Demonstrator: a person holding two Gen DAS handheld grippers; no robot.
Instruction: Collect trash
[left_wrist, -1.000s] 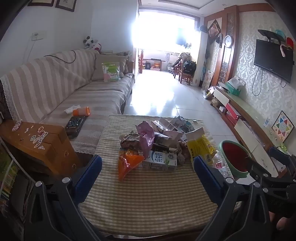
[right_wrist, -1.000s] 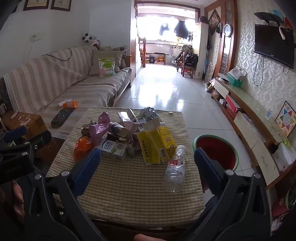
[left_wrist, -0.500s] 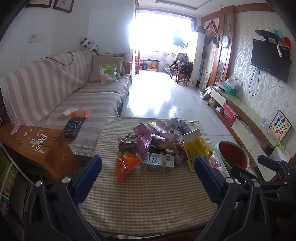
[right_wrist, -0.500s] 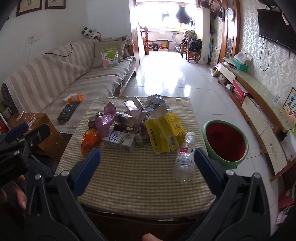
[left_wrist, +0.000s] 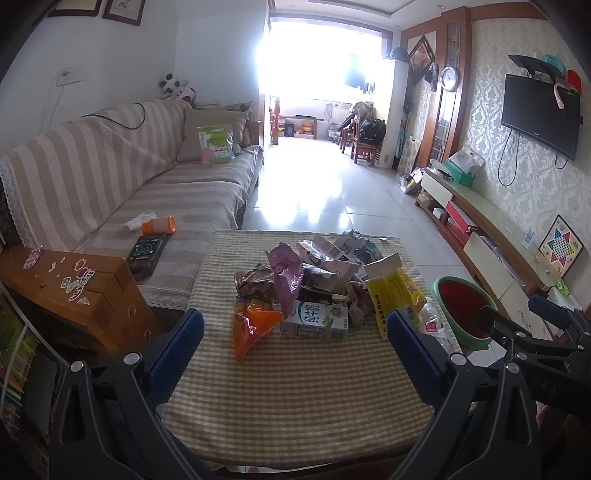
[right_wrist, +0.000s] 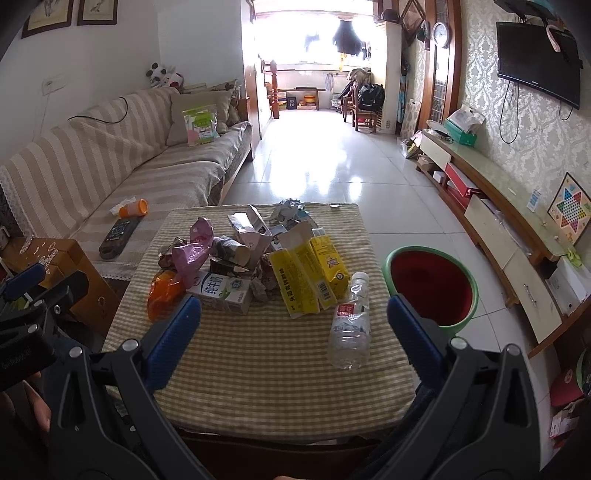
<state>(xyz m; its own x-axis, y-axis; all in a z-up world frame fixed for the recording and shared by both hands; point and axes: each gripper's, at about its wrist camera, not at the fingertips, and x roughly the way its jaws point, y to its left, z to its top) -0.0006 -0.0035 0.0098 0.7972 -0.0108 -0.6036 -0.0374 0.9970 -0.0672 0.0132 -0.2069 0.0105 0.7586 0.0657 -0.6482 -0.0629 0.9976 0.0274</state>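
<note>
Trash (right_wrist: 251, 266) sits heaped mid-table ahead of both my claws, none of it in my grip. My left gripper (left_wrist: 295, 343) hangs spread wide above the near part of the checked tablecloth (left_wrist: 295, 398), nothing between its blue pads (left_wrist: 177, 347). My right gripper (right_wrist: 293, 332) is likewise released and empty, over the near edge of the same cloth. Nearest the right one lies a clear plastic water bottle (right_wrist: 351, 325) on its side, just beside two flattened yellow cartons (right_wrist: 306, 277). Left of those sits a white milk carton (right_wrist: 221, 291) touching an orange wrapper (right_wrist: 162, 291), with a pink plastic bag (right_wrist: 195, 251) and crumpled packaging piled behind. Off the table's right side, on the tiled floor, stands a green bin with a red inside (right_wrist: 432, 288). Well apart to the left, the striped sofa (left_wrist: 110, 173) carries an orange cup (left_wrist: 159, 225) and a dark remote (left_wrist: 146, 253).
</note>
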